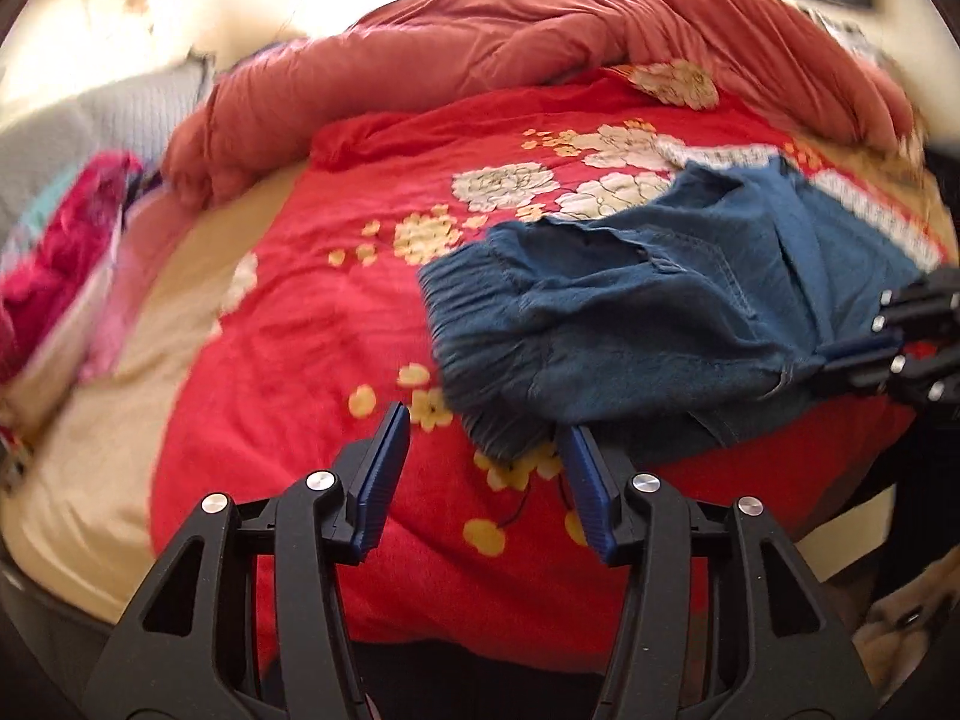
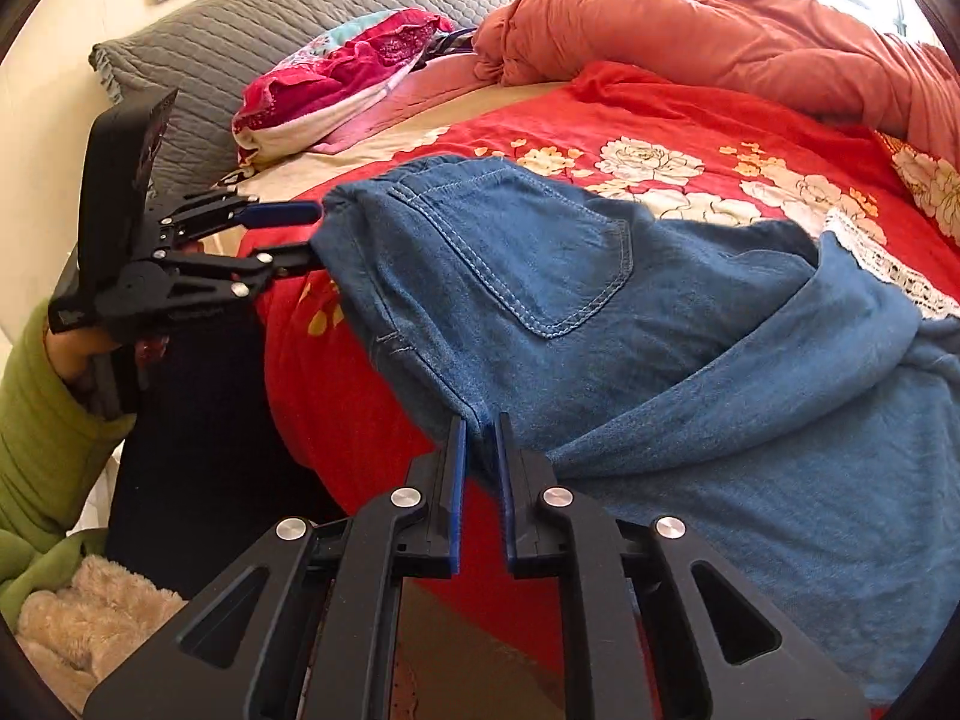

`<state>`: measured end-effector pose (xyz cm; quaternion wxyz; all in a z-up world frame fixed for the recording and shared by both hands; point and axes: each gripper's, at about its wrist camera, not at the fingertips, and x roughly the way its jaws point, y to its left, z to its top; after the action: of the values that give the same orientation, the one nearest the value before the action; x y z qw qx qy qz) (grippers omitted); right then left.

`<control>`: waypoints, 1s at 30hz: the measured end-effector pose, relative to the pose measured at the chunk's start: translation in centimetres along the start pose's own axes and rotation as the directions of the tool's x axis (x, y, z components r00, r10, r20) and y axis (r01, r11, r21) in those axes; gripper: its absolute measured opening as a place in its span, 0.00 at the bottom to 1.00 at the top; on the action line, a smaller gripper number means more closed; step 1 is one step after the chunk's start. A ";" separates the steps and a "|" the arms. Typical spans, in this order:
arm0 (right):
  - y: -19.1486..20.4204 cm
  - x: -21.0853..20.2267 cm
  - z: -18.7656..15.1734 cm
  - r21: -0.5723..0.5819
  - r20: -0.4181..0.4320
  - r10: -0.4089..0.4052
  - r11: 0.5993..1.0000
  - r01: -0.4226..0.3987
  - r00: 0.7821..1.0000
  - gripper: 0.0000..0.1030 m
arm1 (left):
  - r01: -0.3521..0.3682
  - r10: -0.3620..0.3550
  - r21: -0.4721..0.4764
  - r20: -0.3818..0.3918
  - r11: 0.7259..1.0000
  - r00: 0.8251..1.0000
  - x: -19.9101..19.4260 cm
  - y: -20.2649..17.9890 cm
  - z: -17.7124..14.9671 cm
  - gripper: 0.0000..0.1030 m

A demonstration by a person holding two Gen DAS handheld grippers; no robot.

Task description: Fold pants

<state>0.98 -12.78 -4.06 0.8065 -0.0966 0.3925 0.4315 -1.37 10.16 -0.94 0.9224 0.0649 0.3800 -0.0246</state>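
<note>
Blue denim pants (image 1: 630, 312) lie bunched on a red floral bedcover (image 1: 336, 312), with the elastic waistband toward my left gripper. My left gripper (image 1: 485, 423) is open; the waistband's corner lies between its tips, close to the right pad, and is not pinched. In the right wrist view the same left gripper (image 2: 313, 235) stands with spread jaws at the waist edge of the pants (image 2: 600, 300). My right gripper (image 2: 480, 420) is shut on a seamed edge of the pants near the bed's front. It also shows at the right rim of the left wrist view (image 1: 840, 357).
A bunched salmon duvet (image 1: 480, 54) runs along the bed's far side. At the head are a grey quilted pillow (image 2: 240, 18) and a pink heap of clothes (image 2: 348, 66). A green sleeve (image 2: 42, 438) and a beige fluffy thing (image 2: 90, 618) are beside the bed.
</note>
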 end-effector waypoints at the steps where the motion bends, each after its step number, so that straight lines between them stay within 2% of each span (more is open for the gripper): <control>1: 0.0 0.1 -0.1 0.001 -0.003 -0.001 1.000 0.001 1.000 0.10 | 0.014 -0.015 -0.047 -0.005 0.999 1.000 -0.1 0.7 -0.1 0.42; 4: -0.1 0.2 -0.3 0.013 -0.004 0.006 1.000 -0.006 1.000 0.10 | 0.091 -0.086 -0.204 0.032 0.975 0.996 -1.7 3.1 -0.3 0.40; 6: -0.1 0.3 -0.6 0.022 -0.003 0.011 1.000 -0.011 1.000 0.12 | 0.121 -0.106 -0.246 0.072 0.962 0.992 -2.7 3.2 0.4 0.40; 9: -0.1 0.5 -0.9 0.036 0.000 0.030 0.999 -0.030 1.000 0.15 | 0.191 -0.166 -0.226 0.125 0.955 0.978 -3.4 1.2 2.5 0.40; 13: -0.4 0.2 -0.9 0.059 0.000 0.053 0.997 -0.053 0.999 0.18 | 0.291 -0.269 -0.186 0.136 0.938 0.953 -1.9 -2.4 5.3 0.40; 15: -0.6 -0.5 -0.9 0.090 0.005 0.096 0.991 -0.096 0.995 0.20 | 0.251 -0.238 -0.161 0.097 0.954 0.966 -0.6 -3.9 5.6 0.40; 16: -0.8 -1.0 -0.9 0.102 0.016 0.110 0.989 -0.111 0.994 0.21 | 0.207 -0.201 -0.152 0.054 0.966 0.978 0.7 -4.6 5.6 0.40; 20: -1.5 -4.0 -1.2 0.124 0.089 0.039 0.991 -0.050 0.995 0.33 | 0.139 -0.145 -0.128 -0.044 0.982 0.988 3.5 -4.9 3.6 0.40; 22: -2.5 -4.8 -1.0 0.154 0.118 0.004 0.988 -0.022 0.993 0.44 | 0.130 -0.136 -0.108 -0.049 0.986 0.989 3.9 -5.0 2.5 0.39; 23: -2.9 -5.0 -0.9 0.166 0.127 -0.016 0.986 -0.005 0.992 0.47 | 0.125 -0.130 -0.099 -0.044 0.987 0.991 3.8 -5.1 2.2 0.39; 26: -4.5 -4.8 0.2 0.208 0.134 -0.071 0.977 0.042 0.988 0.51 | 0.103 -0.106 -0.072 -0.040 0.992 0.994 3.8 -5.4 2.0 0.39; 30: -5.4 -3.5 2.2 0.205 0.139 -0.104 0.976 0.074 0.985 0.55 | 0.101 -0.104 -0.065 -0.033 0.993 0.994 3.9 -5.4 2.0 0.39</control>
<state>5.27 -17.13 -1.07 0.8578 -0.0005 0.3675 0.3592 2.25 4.52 -2.86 0.9144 0.0164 0.4003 -0.0586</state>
